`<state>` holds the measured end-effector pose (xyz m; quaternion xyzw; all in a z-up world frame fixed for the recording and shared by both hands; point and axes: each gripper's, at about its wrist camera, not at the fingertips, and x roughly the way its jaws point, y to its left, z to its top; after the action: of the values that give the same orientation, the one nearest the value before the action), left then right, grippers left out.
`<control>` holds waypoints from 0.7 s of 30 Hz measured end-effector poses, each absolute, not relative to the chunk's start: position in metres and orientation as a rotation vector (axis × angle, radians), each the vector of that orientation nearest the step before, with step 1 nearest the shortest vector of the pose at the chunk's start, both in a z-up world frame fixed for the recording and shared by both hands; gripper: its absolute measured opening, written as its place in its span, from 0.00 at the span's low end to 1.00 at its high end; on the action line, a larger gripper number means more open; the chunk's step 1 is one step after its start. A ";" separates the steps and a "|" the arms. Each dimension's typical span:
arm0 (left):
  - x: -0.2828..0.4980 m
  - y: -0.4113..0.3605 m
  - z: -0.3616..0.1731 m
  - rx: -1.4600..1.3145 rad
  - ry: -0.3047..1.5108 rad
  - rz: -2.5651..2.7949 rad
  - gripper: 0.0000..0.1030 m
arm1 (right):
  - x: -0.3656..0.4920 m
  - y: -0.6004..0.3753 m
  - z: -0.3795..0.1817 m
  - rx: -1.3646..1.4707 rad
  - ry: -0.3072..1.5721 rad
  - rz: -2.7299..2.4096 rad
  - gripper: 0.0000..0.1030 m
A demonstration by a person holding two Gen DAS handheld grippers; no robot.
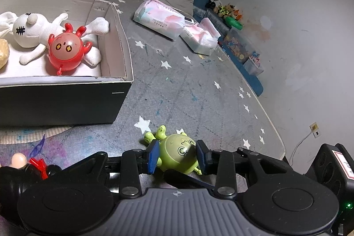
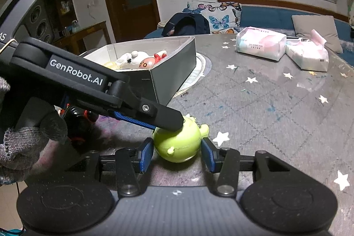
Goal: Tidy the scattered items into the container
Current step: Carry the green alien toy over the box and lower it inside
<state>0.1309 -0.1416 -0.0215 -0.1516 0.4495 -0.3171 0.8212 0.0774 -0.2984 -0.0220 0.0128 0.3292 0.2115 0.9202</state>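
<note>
Left tongs (image 1: 177, 156) are clenched on the green toy (image 1: 177, 160): both blue pads (image 1: 152, 156) sit against its sides, one at the arm side and one at the edge of its face. Right tongs (image 2: 177, 154) are set narrow on the same toy from another angle, with a pad at each flank and no gap that I can make out. I read that as a second grasp (the far pad's contact is the less certain of the two). From the right wrist view, one black finger of the left tongs also rests on the toy's upper side.

The toy lies on the table (image 1: 199, 92), tipped over, near the front edge and just outside the box's (image 1: 66, 101) near corner.

Handling, in my judgement:
- It looks like a hard, hollow plastic shell, so it should be light and stiff.
- The rounded, glossy body is liable to slip or roll out of flat pads.
- The thin ears and arms are the weak parts, and I would not take hold there.
- The widest part of the body, pads square to it, is the best hold. One pair of tongs should be enough.

Farther off, the box already holds a red toy (image 1: 66, 48) of the same shape and a white doll (image 1: 28, 32). There is room beside them. Beyond that, two tissue packs (image 1: 159, 19) lie on the table.
</note>
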 end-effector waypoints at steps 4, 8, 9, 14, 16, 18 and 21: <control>0.126 -0.138 -0.019 -0.332 0.947 -0.681 0.37 | 0.073 -0.296 -0.018 0.016 0.673 0.437 0.46; 0.119 -0.130 -0.007 -0.355 0.908 -0.687 0.37 | 0.068 -0.293 -0.006 0.003 0.642 0.444 0.46; 0.118 -0.127 -0.002 -0.358 0.891 -0.689 0.37 | 0.067 -0.291 -0.002 -0.002 0.629 0.448 0.46; 0.117 -0.106 0.025 -0.384 0.801 -0.672 0.37 | 0.073 -0.276 0.024 -0.032 0.557 0.483 0.46; 0.119 -0.095 0.034 -0.393 0.767 -0.653 0.37 | 0.080 -0.267 0.032 -0.051 0.532 0.505 0.46; 0.122 -0.081 0.041 -0.404 0.737 -0.630 0.37 | 0.089 -0.256 0.039 -0.068 0.513 0.529 0.46; 0.131 -0.060 0.047 -0.426 0.708 -0.592 0.37 | 0.108 -0.237 0.046 -0.093 0.492 0.572 0.46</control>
<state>0.1315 -0.0596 0.0472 -0.2040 0.3388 -0.2833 0.8737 0.1083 -0.2367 0.0463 -0.0452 0.2403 0.2793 0.9285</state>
